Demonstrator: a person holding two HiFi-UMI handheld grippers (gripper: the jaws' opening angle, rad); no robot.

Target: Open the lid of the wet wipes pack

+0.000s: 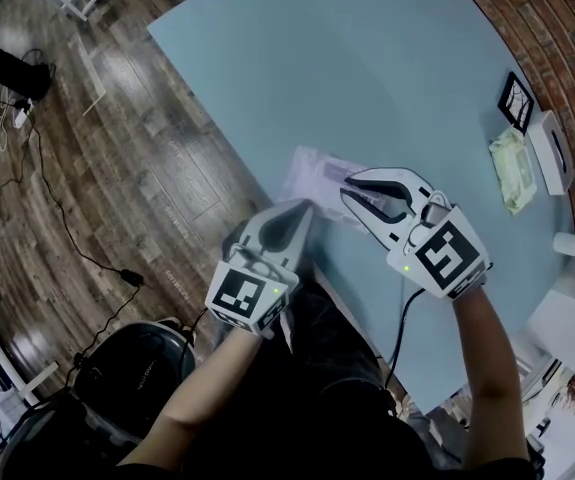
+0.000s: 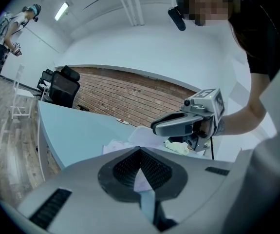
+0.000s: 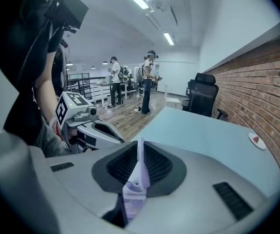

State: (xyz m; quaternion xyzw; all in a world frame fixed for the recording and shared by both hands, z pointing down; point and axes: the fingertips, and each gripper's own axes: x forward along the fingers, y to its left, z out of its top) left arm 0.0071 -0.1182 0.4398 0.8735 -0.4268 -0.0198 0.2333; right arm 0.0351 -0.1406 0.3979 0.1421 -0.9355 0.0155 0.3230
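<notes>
Wet wipes pack (image 1: 314,168) in left claw (image 1: 303,208) and right claw (image 1: 348,187), near table (image 1: 367,68) edge

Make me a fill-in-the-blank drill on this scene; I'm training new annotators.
1. The wet wipes pack lies on a light ___ table.
2. The right gripper has its jaws ___ on the pack's thin lilac flap.
3. The wall beside the table is ___.
4. The jaws of the left gripper pinch the same ___.
Missing words: blue; shut; brick; pack.
</notes>
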